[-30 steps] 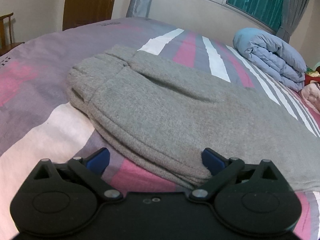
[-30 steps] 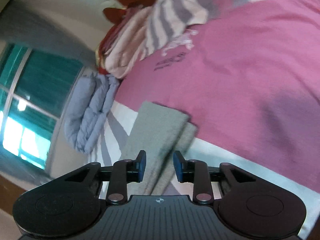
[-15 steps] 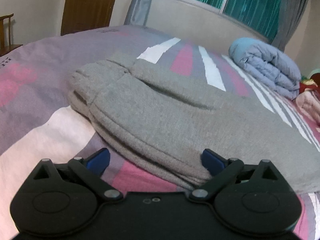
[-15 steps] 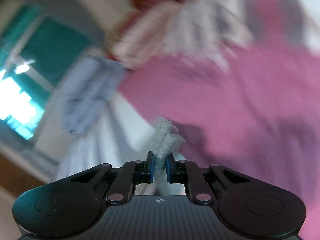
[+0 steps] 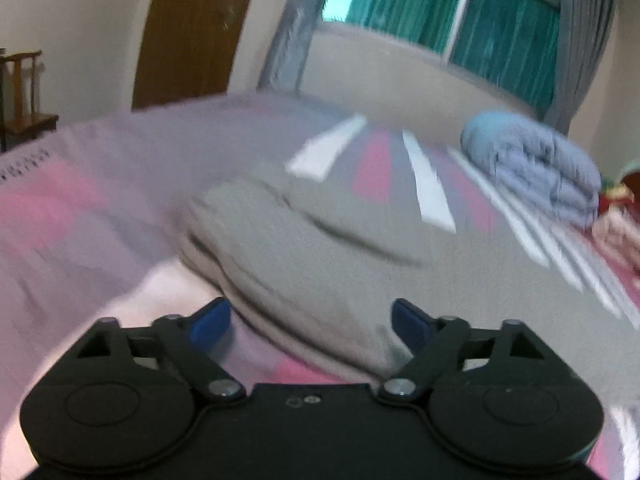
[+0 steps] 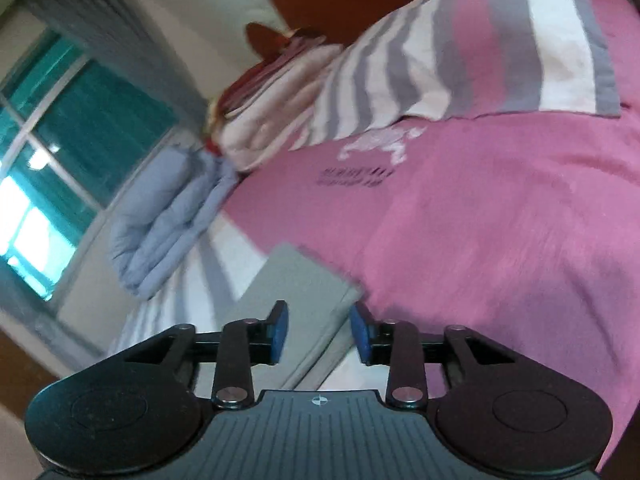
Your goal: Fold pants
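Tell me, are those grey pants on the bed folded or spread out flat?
Folded. The grey pants lie on the bed with several stacked layers along their near edge.

The pants point(image 5: 320, 264) are showing as thick grey knit cloth, matt and slightly fuzzy, with a ribbed band along the folded edge. The bedsheet point(image 5: 100, 216) under them is looking like soft woven cotton — matt, printed in pink, lilac, grey and white stripes. The folded quilt point(image 5: 532, 168) is reading as puffy pale-blue padded fabric with a faint sheen. The left gripper point(image 5: 310, 320) and the right gripper point(image 6: 320, 330) are appearing as matt black plastic with small shiny metal pivot pins and smooth blue rubbery pads point(image 6: 279, 330). The door point(image 5: 192, 32) is looking like brown wood — smooth, semi-gloss. The curtains point(image 5: 576, 40) are hanging as grey pleated cloth.
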Demonstrator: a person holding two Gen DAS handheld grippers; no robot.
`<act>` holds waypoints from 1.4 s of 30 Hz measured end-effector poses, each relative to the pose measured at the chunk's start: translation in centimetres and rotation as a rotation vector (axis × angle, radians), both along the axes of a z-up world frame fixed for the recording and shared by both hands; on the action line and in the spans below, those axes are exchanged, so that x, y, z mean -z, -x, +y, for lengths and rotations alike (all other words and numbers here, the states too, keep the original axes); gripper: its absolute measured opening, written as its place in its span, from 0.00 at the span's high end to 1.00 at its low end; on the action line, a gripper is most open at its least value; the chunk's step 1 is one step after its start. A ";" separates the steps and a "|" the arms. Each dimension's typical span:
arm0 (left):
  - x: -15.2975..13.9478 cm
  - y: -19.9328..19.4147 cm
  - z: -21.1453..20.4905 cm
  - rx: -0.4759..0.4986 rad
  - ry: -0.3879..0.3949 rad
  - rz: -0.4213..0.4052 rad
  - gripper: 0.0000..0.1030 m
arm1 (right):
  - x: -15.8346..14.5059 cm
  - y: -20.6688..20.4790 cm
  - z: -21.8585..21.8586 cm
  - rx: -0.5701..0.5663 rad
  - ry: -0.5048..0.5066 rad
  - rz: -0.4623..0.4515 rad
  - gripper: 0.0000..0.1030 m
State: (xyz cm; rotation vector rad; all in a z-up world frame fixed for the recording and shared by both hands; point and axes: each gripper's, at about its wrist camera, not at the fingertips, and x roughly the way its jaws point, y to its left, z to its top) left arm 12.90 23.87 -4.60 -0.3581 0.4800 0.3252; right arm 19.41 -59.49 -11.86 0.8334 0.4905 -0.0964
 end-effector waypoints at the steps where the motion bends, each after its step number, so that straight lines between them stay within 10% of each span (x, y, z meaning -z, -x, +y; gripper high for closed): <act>1: -0.3 0.0 0.6 -0.012 0.012 -0.009 0.27 | -0.2 0.4 0.6 -0.015 0.013 -0.004 0.64; 13: -0.9 -3.9 5.7 -0.052 0.132 0.042 0.80 | -0.7 1.0 4.3 -0.028 -0.036 0.039 0.62; 18: -4.5 -2.6 5.2 -0.015 0.044 -0.143 0.82 | -0.8 1.4 4.2 -0.011 -0.030 0.055 0.61; 23: -0.6 -5.1 6.7 -0.035 0.090 0.086 0.82 | -1.4 1.6 3.5 -0.002 -0.015 0.025 0.61; 34: 0.4 -4.4 6.8 -0.017 0.079 0.088 0.79 | 1.4 -3.2 1.8 0.015 -0.221 0.081 0.49; 36: 0.4 -4.6 6.8 -0.013 0.074 0.095 0.79 | 1.7 -3.8 1.9 0.020 -0.209 0.087 0.58; 38: 0.4 -4.7 6.8 -0.010 0.072 0.100 0.79 | 2.0 -4.5 1.9 0.012 -0.193 0.123 0.95; 42: 0.1 -4.8 7.0 0.002 0.071 0.099 0.79 | 0.6 -3.9 2.3 -0.002 -0.135 0.075 0.97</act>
